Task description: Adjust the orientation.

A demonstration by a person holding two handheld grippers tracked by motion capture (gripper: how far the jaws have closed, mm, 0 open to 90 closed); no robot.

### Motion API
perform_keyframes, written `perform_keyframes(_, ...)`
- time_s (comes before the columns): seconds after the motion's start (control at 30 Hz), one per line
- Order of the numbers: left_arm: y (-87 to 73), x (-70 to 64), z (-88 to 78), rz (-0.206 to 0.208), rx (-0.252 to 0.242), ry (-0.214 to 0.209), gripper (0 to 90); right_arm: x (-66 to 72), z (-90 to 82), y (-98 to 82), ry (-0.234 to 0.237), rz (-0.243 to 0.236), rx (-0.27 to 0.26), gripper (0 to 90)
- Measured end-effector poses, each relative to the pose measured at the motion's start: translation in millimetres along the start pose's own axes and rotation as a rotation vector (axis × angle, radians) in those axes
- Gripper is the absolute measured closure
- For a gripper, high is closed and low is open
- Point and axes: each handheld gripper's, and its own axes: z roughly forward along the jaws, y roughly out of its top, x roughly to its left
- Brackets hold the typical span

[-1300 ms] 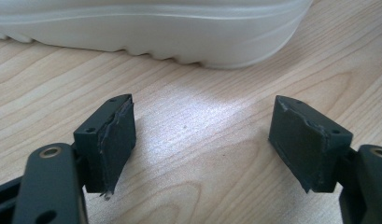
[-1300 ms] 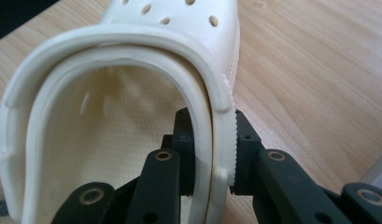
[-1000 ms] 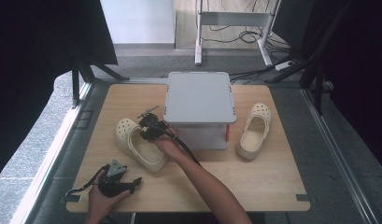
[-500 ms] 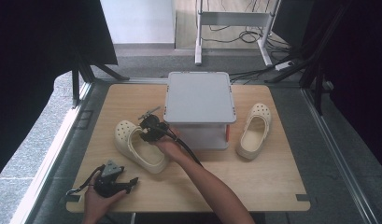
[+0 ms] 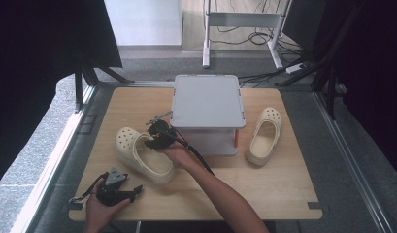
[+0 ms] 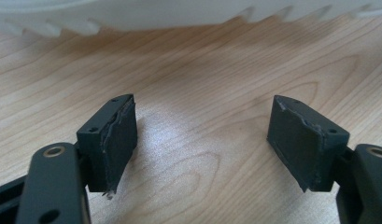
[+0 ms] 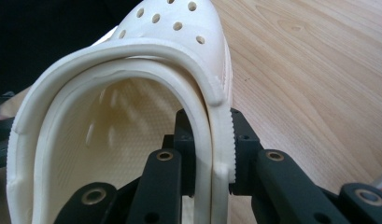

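The left gripper (image 6: 202, 140) holds its two black jaws wide apart with nothing between them, low over the pale wooden table (image 6: 202, 79), with a cream shoe's (image 6: 179, 14) ridged sole edge just beyond.

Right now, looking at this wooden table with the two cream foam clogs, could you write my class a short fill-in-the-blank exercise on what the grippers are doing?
1. The right gripper is shut on the side wall of the ____ cream foam clog.
2. The left gripper has its jaws ____, with nothing between them.
3. The second cream clog lies to the ____ of the grey box-shaped stand.

Missing words: left; open; right
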Motion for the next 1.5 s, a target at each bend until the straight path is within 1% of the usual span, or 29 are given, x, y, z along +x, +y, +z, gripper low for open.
perform_keyframes(0.07, -0.1, -0.1, -0.6, 0.0, 0.003, -0.001, 24.7, 2.3, -6.4, -1.4, -0.001, -0.014, -0.008, 78.0)
perform_keyframes(0.23, -0.3, -0.5, -2.8, -0.002, 0.009, -0.009, 25.3, 8.0, -18.1, -4.9, 0.013, -0.026, -0.018, 77.9)
perform_keyframes(0.37, 0.0, 0.0, -7.6, -0.009, -0.011, -0.027, 25.4, 13.0, -27.1, -7.2, 0.011, -0.044, -0.03, 77.9)
perform_keyframes(0.47, 0.1, 0.8, -11.8, -0.014, -0.024, -0.027, 25.5, 13.7, -33.4, -9.2, 0.02, -0.037, -0.038, 77.9)
perform_keyframes(0.63, -1.5, 1.0, -14.0, -0.006, -0.021, -0.019, 25.4, 15.8, -42.2, -15.8, 0.028, -0.041, -0.039, 77.9)
perform_keyframes(0.8, -1.3, 1.5, -16.2, -0.013, -0.033, -0.025, 25.5, 15.5, -50.1, -26.0, 0.034, -0.039, -0.045, 77.9)
perform_keyframes(0.87, -1.1, 1.8, -17.8, -0.02, -0.042, -0.035, 25.5, 14.6, -53.8, -30.2, 0.041, -0.039, -0.046, 77.9)
perform_keyframes(0.93, -0.8, 2.2, -19.2, -0.027, -0.054, -0.045, 25.6, 13.5, -58.6, -35.3, 0.044, -0.038, -0.051, 77.9)
perform_keyframes(1.07, -0.3, 2.7, -20.7, -0.035, -0.069, -0.049, 25.6, 10.8, -70.2, -45.4, 0.04, -0.039, -0.067, 77.9)
perform_keyframes(1.13, -0.1, 2.2, -20.4, -0.039, -0.071, -0.053, 25.6, 9.3, -77.0, -50.9, 0.042, -0.028, -0.076, 77.9)
perform_keyframes(1.2, 0.4, 1.8, -20.0, -0.035, -0.069, -0.053, 25.6, 8.1, -81.9, -55.4, 0.042, -0.026, -0.084, 77.9)
perform_keyframes(1.3, 0.9, 0.7, -19.5, -0.041, -0.075, -0.059, 25.6, 6.5, -88.7, -63.4, 0.043, -0.018, -0.095, 77.9)
perform_keyframes(1.5, 1.4, 0.2, -19.2, -0.044, -0.076, -0.065, 25.6, 0.8, -103.3, -79.9, 0.057, -0.001, -0.102, 77.9)
